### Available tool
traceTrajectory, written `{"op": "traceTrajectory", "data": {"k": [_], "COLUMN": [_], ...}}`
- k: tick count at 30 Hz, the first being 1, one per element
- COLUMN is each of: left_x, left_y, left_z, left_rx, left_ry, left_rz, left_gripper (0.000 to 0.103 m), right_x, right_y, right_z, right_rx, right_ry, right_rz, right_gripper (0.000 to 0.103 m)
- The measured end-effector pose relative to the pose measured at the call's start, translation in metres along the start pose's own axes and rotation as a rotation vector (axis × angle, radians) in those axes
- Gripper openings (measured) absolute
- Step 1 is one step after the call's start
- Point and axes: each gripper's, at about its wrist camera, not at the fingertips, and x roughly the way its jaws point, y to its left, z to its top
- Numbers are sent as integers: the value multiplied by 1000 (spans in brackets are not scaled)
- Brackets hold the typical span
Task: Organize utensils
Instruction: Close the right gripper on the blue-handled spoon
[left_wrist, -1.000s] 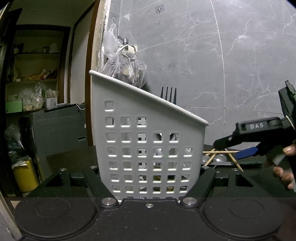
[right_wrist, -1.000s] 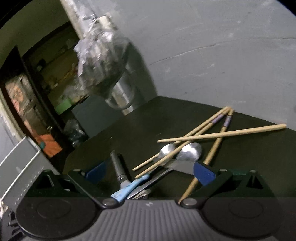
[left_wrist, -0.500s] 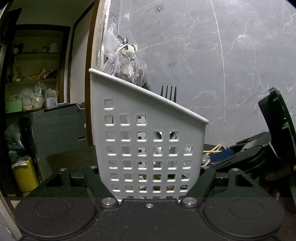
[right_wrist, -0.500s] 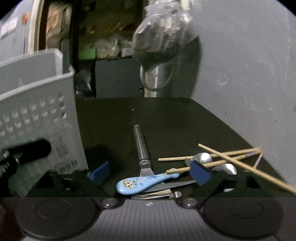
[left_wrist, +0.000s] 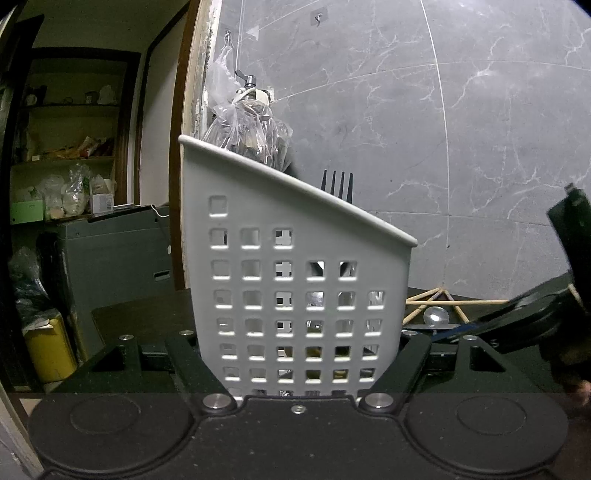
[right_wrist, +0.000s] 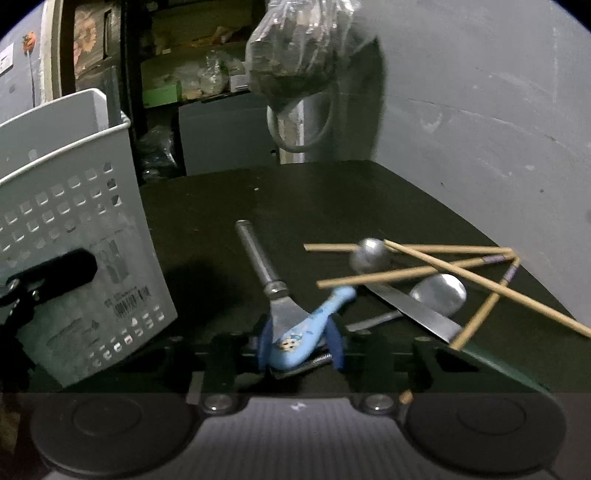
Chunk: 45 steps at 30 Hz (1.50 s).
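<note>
My left gripper (left_wrist: 299, 341) is shut on a white perforated utensil basket (left_wrist: 295, 258), one finger on each side wall. Black fork tines (left_wrist: 337, 186) stick up out of it. In the right wrist view the basket (right_wrist: 74, 221) stands at the left, tilted. My right gripper (right_wrist: 299, 345) is low over a pile of utensils and its jaws are closing; the blue pads sit against a blue-handled spoon (right_wrist: 306, 325) that lies over a metal spatula (right_wrist: 258, 254). Several wooden chopsticks (right_wrist: 424, 273), a knife blade (right_wrist: 413, 310) and another spoon (right_wrist: 439, 291) lie to the right.
The dark tabletop (right_wrist: 258, 192) ends at a grey marble wall (left_wrist: 443, 147) behind and to the right. A plastic bag (right_wrist: 303, 48) hangs over the table's far edge. Cluttered shelves (left_wrist: 62, 158) and a grey cabinet (left_wrist: 114, 258) stand beyond the table at the left.
The right gripper rolled level and swung toward the basket, then came in over the pile; its jaws narrowed from wide open onto the blue spoon handle. The left gripper and basket stayed still.
</note>
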Motion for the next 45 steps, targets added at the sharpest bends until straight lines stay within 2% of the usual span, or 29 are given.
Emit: {"op": "traceTrajectory", "data": {"k": [2, 5, 12, 21, 23, 28, 33, 38, 40, 45], "left_x": [0, 0, 1, 1, 0, 0, 1, 1, 1, 2], "left_y": [0, 0, 0, 0, 0, 0, 0, 0, 0, 0], "left_z": [0, 0, 0, 0, -1, -1, -1, -1, -1, -2], "left_rx": [0, 0, 0, -1, -1, -1, -1, -1, -1, -2], "left_ry": [0, 0, -1, -1, -1, -1, -1, -2, -3, -2], "left_rz": [0, 0, 0, 1, 1, 1, 1, 0, -1, 0], "left_gripper": [76, 76, 76, 76, 76, 76, 76, 76, 76, 76], "right_x": [-7, -18, -61, -113, -118, -109, -82, -66, -66, -66], "right_y": [-5, -13, -15, -1, 0, -11, -21, -21, -19, -12], "right_z": [-5, -13, -38, -58, -58, -44, -32, -28, -29, -31], "right_rx": [18, 42, 29, -57, -58, -21, -3, -18, -37, -89], "right_ry": [4, 7, 44, 158, 159, 118, 120, 154, 176, 210], "right_rz": [0, 8, 33, 89, 101, 109, 110, 119, 118, 114], "right_gripper": [25, 23, 23, 24, 29, 32, 32, 30, 27, 26]}}
